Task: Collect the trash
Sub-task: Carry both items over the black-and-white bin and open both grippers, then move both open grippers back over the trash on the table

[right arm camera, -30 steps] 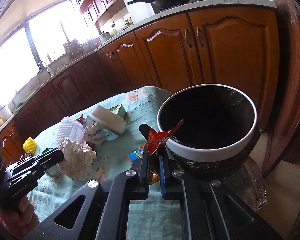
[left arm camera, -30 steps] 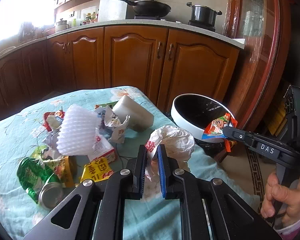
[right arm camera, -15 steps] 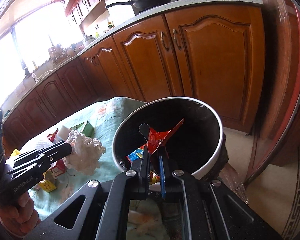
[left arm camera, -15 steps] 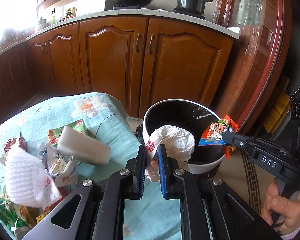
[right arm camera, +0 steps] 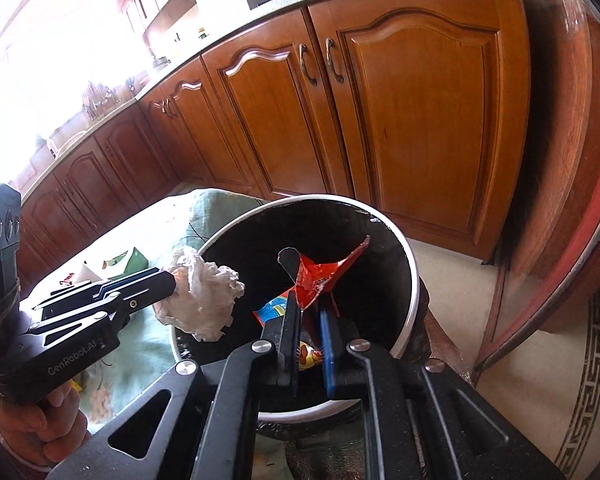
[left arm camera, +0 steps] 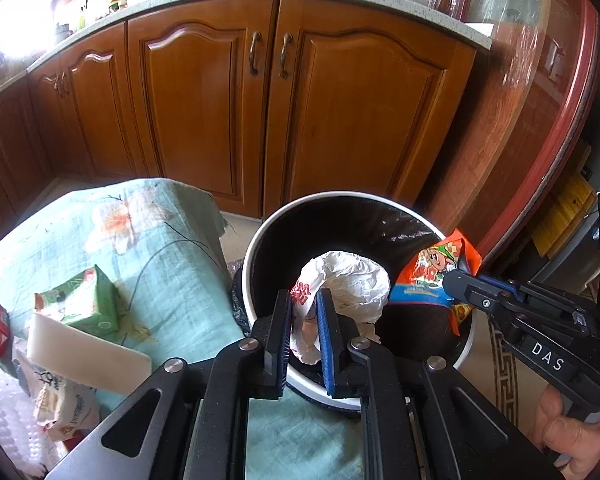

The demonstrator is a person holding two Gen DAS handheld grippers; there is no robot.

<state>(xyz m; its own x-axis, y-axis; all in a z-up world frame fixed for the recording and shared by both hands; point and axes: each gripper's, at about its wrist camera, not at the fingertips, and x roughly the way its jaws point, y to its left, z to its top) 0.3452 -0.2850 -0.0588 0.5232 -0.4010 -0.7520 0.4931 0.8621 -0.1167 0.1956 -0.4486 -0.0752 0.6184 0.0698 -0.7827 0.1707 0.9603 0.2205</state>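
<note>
1. Our left tool (left arm camera: 303, 330) has a crumpled white bag (left arm camera: 346, 280) between its jaws, which are opening; the gap is narrow and the pads still touch the bag.
2. The bag hangs over the near left part of the bin (left arm camera: 256, 240), above its black liner.
3. Our right tool (right arm camera: 309, 330) has a red snack wrapper (right arm camera: 320, 276) between its jaws, which are also opening; the gap is slim and the wrapper is still pinched there.
4. The wrapper sits over the middle of the bin's mouth, to the right of the bag in the left view.
5. The bin stands on the floor, just beside the right edge of the worktop (left arm camera: 168, 264), which wears a green flowered cloth.
6. On the worktop to the left lie a green carton (left arm camera: 80, 300), a white foam block (left arm camera: 88, 356) near it, and more wrappers at the left edge.
7. A hand (left arm camera: 572, 436) grips the right tool's handle at the near right.
</note>
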